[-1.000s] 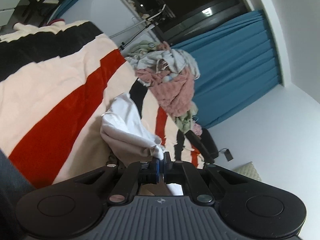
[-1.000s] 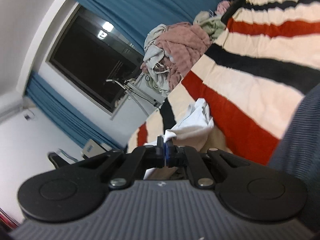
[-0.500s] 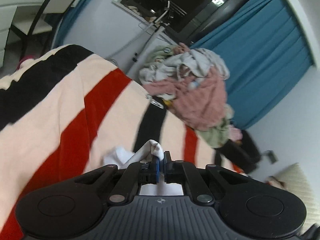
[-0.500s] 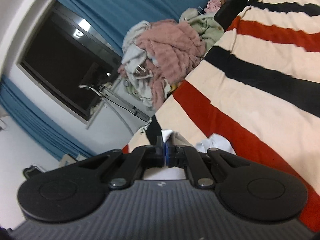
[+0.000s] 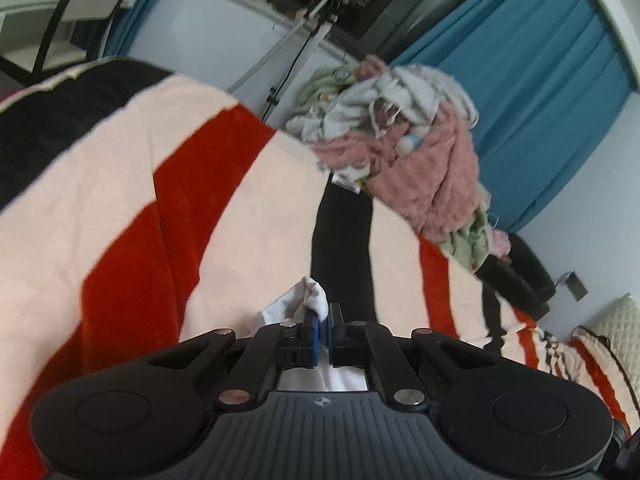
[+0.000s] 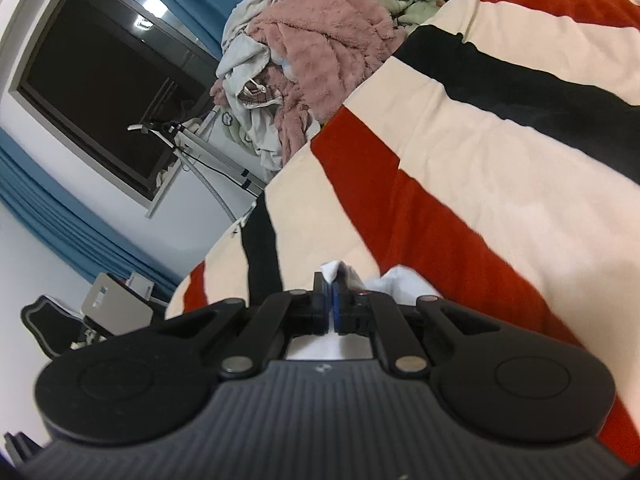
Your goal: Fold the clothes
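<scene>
the left gripper [image 5: 324, 316] was clamped on a bunched corner of the white garment [image 5: 308, 294], and the right gripper [image 6: 331, 294] pinched another white fold of it [image 6: 400, 284] between its closed fingers. the garment lay low over the striped blanket [image 5: 120, 184] — cream, red and black bands — just in front of both tools. the pile of clothes [image 5: 408, 148], pink and pale green, sat at the far edge of the blanket, well apart from the garment, with a blue curtain [image 5: 520, 92] behind it.
</scene>
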Motion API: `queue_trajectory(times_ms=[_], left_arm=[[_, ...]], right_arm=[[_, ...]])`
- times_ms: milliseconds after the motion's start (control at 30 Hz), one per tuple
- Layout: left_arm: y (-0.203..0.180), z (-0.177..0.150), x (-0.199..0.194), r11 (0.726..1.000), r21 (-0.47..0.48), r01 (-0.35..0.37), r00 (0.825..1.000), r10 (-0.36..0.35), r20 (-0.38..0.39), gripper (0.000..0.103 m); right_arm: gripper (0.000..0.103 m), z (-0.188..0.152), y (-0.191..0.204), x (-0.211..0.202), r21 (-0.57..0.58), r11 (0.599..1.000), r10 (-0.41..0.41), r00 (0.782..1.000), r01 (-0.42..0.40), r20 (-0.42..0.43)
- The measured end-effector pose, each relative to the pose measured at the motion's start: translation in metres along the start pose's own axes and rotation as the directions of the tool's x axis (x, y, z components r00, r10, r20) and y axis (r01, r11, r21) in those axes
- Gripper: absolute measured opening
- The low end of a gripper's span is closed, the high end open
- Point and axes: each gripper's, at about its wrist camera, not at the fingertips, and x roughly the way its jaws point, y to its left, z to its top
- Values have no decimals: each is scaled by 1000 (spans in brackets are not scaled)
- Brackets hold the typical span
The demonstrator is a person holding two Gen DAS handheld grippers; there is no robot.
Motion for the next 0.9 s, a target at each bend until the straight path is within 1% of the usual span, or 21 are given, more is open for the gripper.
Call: queue_trajectory(times_ms=[100,133,167,200,233,267,300,333,367,400,500,600,633,667,700,733,800,833,900], left_arm=[[0,-2,14,999,50,-20,1000,21,-19,7],[-2,-3,15,997,69,-25,999,27,-24,7],[-4,-3,15,996,88,-31,999,34,-29,10],[-7,-3,13,993,113,-31,999,34,-31,14],[-11,-4,12,990,138,-30,999,35,-32,21],[-15,-4,8,988,154,-31,999,36,-32,31],[-19,-4,4,985,171,-31,999,37,-31,39],[-23,-5,-1,982,189,-21,999,26,-25,62],[-27,-6,-7,978,208,-13,1000,15,-7,81],[-30,-8,-13,974,227,-6,1000,4,11,83],[-38,-11,-24,960,276,-42,998,29,53,83],[-42,-17,-20,941,330,-70,997,58,45,83],[-43,-20,-17,933,350,-85,996,73,48,83],[-43,-22,-12,923,370,-102,995,92,44,83],[-42,-25,-6,913,390,-118,993,111,41,83],[-39,-27,1,906,402,-131,991,130,30,83],[-32,-31,17,901,405,-158,985,172,0,83],[-28,-32,25,903,399,-156,983,180,-23,83],[-21,-33,34,913,379,-147,982,181,-56,83]], right_arm=[[7,1,-14,16,39,999,-5,999,6,-33],[8,0,-15,19,37,999,-10,999,12,-42],[9,-1,-15,22,32,999,-16,999,17,-52],[16,-2,-12,23,12,1000,-24,998,25,-62],[38,-3,-7,22,-24,999,-32,997,31,-70],[71,-5,1,19,-71,997,-27,997,22,-70],[84,-9,10,14,-116,993,-1,998,-6,-63],[90,-13,19,9,-158,987,24,998,-33,-58],[88,-17,27,2,-190,981,39,998,-49,-54],[88,-20,34,-4,-221,973,53,997,-63,-51],[89,-31,43,-17,-287,955,53,997,-68,-58],[88,-38,39,-19,-324,944,48,996,-71,-78],[80,-40,39,-17,-344,937,39,996,-66,-84],[65,-41,40,-11,-374,926,18,996,-50,-88],[61,-42,41,-5,-403,915,-3,996,-33,-90],[54,-41,40,2,-427,904,-25,996,-13,-83],[43,-44,39,22,-471,882,-66,995,22,-78],[41,-45,38,32,-489,872,-85,993,38,-76],[40,-44,30,52,-481,875,-114,989,54,-96]])
